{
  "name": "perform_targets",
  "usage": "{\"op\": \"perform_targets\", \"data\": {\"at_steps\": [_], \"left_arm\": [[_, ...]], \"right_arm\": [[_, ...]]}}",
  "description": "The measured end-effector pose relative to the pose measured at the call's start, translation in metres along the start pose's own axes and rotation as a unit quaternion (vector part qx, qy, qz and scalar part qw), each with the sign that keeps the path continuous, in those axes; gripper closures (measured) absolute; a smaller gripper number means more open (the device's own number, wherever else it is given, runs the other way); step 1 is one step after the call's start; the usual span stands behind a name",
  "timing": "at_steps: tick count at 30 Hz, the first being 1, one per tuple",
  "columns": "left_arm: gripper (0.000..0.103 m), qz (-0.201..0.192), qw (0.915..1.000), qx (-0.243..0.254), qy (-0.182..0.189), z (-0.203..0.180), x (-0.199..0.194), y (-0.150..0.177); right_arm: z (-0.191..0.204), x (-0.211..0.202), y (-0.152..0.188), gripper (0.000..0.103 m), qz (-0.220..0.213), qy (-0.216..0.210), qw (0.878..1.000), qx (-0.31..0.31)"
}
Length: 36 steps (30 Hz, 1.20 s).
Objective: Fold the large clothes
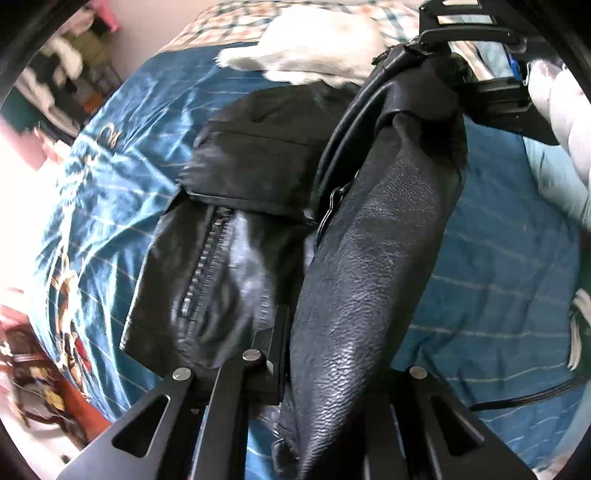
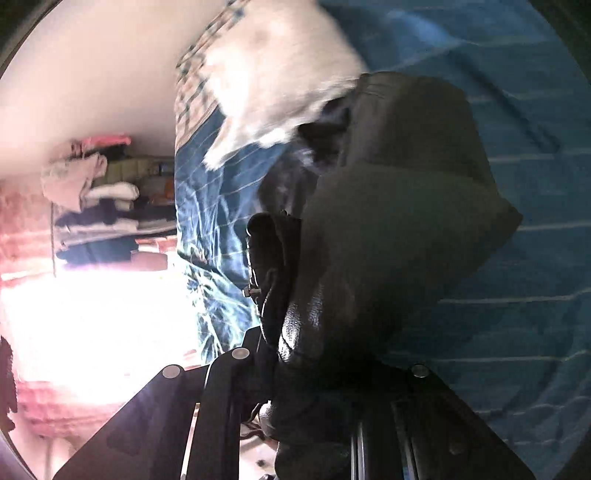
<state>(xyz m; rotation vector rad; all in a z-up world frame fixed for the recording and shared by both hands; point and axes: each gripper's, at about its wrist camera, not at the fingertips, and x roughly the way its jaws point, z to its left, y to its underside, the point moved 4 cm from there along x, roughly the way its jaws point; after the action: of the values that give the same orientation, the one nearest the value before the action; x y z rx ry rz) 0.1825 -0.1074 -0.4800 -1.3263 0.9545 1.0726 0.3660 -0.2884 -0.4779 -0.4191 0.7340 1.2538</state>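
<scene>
Leather jacket (image 1: 373, 258) is pinched tight in both your left gripper (image 1: 295, 373) and right gripper (image 1: 439, 33) jaws, so lift evenly and lay the held side flat over the half on the bed (image 1: 498, 280).

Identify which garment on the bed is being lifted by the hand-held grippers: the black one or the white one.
The black leather jacket: both the left hand-held gripper and right hand-held gripper clamp its edge. The white fluffy garment lies untouched on the blue bedspread.

A bed covered by a blue striped satin bedspread (image 1: 122, 155) fills the room. A pale plain wall (image 2: 92, 74) rises behind shelves of stacked folded textiles (image 2: 107, 206). Strong light overexposes the lower left.
</scene>
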Motion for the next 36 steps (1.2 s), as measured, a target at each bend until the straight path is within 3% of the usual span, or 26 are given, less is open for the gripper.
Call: {"op": "perform_targets", "data": {"at_steps": [7, 11, 13, 14, 15, 16, 17, 19, 21, 23, 29, 32, 36], "left_arm": [[0.092, 0.009, 0.9987, -0.05, 0.005, 0.083, 0.017, -0.015], [0.088, 0.055, 0.9925, -0.106, 0.027, 0.136, 0.054, -0.012], [0.088, 0.071, 0.9875, -0.137, 0.029, 0.163, 0.063, -0.006], [0.087, 0.073, 0.984, -0.155, 0.047, 0.179, 0.066, -0.003], [0.077, 0.074, 0.982, -0.165, 0.056, 0.188, 0.066, 0.0], [0.072, 0.074, 0.981, -0.17, 0.057, 0.198, 0.065, 0.002], [0.063, 0.075, 0.9804, -0.173, 0.058, 0.205, 0.064, 0.005], [0.049, 0.074, 0.9795, -0.18, 0.052, 0.218, 0.061, 0.007], [0.026, 0.066, 0.9785, -0.189, 0.049, 0.23, 0.058, 0.008], [0.024, 0.073, 0.9787, -0.188, 0.04, 0.233, 0.067, 0.009], [0.023, 0.101, 0.9806, -0.167, 0.021, 0.218, 0.093, 0.01], [0.022, 0.105, 0.9825, -0.154, 0.004, 0.208, 0.098, 0.013], [0.022, 0.108, 0.9829, -0.149, -0.016, 0.197, 0.102, 0.012]], "right_arm": [[0.079, 0.074, 0.005, 0.086, 0.033, 0.06, 0.996, -0.058], [0.096, 0.146, 0.006, 0.085, 0.064, 0.126, 0.987, -0.074], [0.099, 0.185, 0.005, 0.076, 0.089, 0.151, 0.982, -0.075], [0.097, 0.195, 0.006, 0.068, 0.096, 0.157, 0.98, -0.072], [0.099, 0.205, 0.007, 0.058, 0.103, 0.156, 0.98, -0.068], [0.104, 0.211, 0.008, 0.054, 0.11, 0.142, 0.982, -0.062], [0.107, 0.212, 0.008, 0.05, 0.114, 0.127, 0.984, -0.06], [0.12, 0.203, 0.012, 0.049, 0.132, 0.042, 0.988, -0.064], [0.119, 0.179, 0.008, 0.039, 0.113, 0.034, 0.99, -0.076], [0.101, 0.149, -0.001, 0.032, 0.078, 0.072, 0.991, -0.083], [-0.002, 0.083, -0.038, 0.032, 0.022, 0.171, 0.985, -0.013], [-0.046, 0.076, -0.05, 0.032, 0.022, 0.179, 0.984, 0.002], [-0.076, 0.084, -0.051, 0.031, 0.037, 0.162, 0.986, 0.003]]}}
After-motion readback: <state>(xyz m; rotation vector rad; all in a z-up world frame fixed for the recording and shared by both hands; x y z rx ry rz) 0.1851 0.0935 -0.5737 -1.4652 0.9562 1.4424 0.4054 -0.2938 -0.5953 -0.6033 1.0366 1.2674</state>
